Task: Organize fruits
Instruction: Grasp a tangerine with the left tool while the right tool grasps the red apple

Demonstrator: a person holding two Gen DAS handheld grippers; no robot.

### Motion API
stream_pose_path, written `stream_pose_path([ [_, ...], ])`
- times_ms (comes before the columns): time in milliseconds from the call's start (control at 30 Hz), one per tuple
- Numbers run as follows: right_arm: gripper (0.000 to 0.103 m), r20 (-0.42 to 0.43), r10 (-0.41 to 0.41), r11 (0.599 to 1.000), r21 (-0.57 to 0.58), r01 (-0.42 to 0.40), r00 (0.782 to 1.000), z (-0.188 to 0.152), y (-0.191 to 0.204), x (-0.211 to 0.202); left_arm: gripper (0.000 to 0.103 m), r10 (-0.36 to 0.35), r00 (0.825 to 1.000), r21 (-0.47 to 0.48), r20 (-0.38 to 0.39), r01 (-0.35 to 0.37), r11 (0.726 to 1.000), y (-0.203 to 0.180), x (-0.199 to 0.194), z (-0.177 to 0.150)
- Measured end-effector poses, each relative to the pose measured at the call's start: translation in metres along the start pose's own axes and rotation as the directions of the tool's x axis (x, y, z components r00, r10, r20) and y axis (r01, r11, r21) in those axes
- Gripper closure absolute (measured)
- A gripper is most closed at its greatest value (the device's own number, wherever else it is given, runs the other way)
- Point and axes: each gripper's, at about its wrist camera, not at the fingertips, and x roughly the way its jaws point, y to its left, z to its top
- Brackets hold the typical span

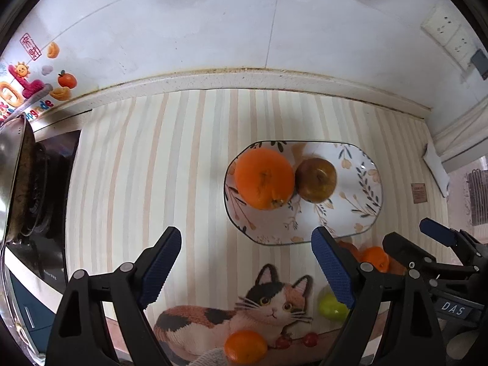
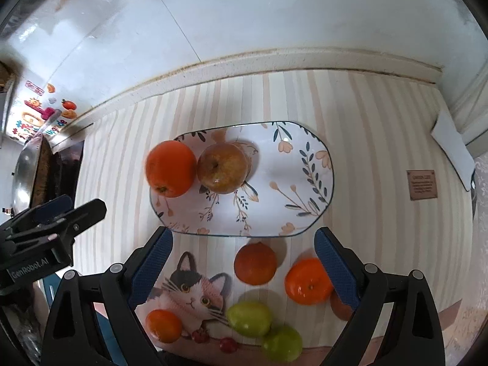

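Both of my grippers point steeply down at the counter with nothing between their fingers. The left gripper (image 1: 245,262) is released, its blue pads spread wide over the striped mat (image 1: 183,167). The right gripper (image 2: 244,259) is likewise released and empty, jaws wide.

From the left fingers outward: the flowered plate (image 1: 350,213) lies at about 1 o'clock, just beyond the fingertips. On it sit a large orange (image 1: 263,178) and a brown apple (image 1: 316,180), touching each other, the orange to the left. At 6 o'clock, between and below the fingers, a small orange (image 1: 245,346) lies on the cat picture (image 1: 274,302). A green fruit (image 1: 331,306) shows at 4 o'clock, partly hidden behind the right-hand finger.

From the right fingers outward: a dark orange (image 2: 255,263) lies on the mat between the fingertips, just short of the plate's (image 2: 289,183) near rim. An orange (image 2: 308,280) sits at 4 o'clock, just beside the right-hand finger. Two green fruits (image 2: 248,318) (image 2: 282,343), touching, lie at 6 o'clock. Another small orange (image 2: 163,326) lies at 7 o'clock. The plate spans 11 to 1 o'clock, its right half bare.

In the right wrist view the left gripper (image 2: 65,206) appears at 9 o'clock, near the stove (image 2: 65,167).
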Motion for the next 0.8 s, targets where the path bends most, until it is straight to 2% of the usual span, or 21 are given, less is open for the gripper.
stream_pose_path([
  [233,0.007,0.047,0.041,0.999,0.028,-0.042,0.998,-0.019,-0.003,-0.038,0.016,-0.042,0.999,-0.018,0.019,0.043,0.999,-0.008,-0.021,-0.020],
  [333,0.007,0.041,0.041,0.997,0.069,-0.044,0.998,-0.026,-0.019,-0.041,0.016,-0.028,1.000,-0.012,0.006,0.028,1.000,-0.014,-0.017,-0.027],
  [467,0.007,-0.008,0.025,0.987,0.162,-0.023,1.000,-0.039,-0.058,-0.025,0.016,-0.045,0.996,-0.003,-0.080,0.045,0.999,-0.028,0.012,-0.033],
  [633,0.008,-0.066,0.036,0.958,0.286,-0.016,0.997,-0.058,-0.110,0.005,0.016,-0.070,0.979,0.070,-0.192,0.085,0.994,-0.068,0.060,-0.040],
  [800,0.016,-0.104,0.007,0.932,0.360,0.032,0.995,-0.076,-0.148,0.026,0.017,-0.067,0.964,0.165,-0.257,0.112,0.980,-0.115,0.099,-0.038],
])
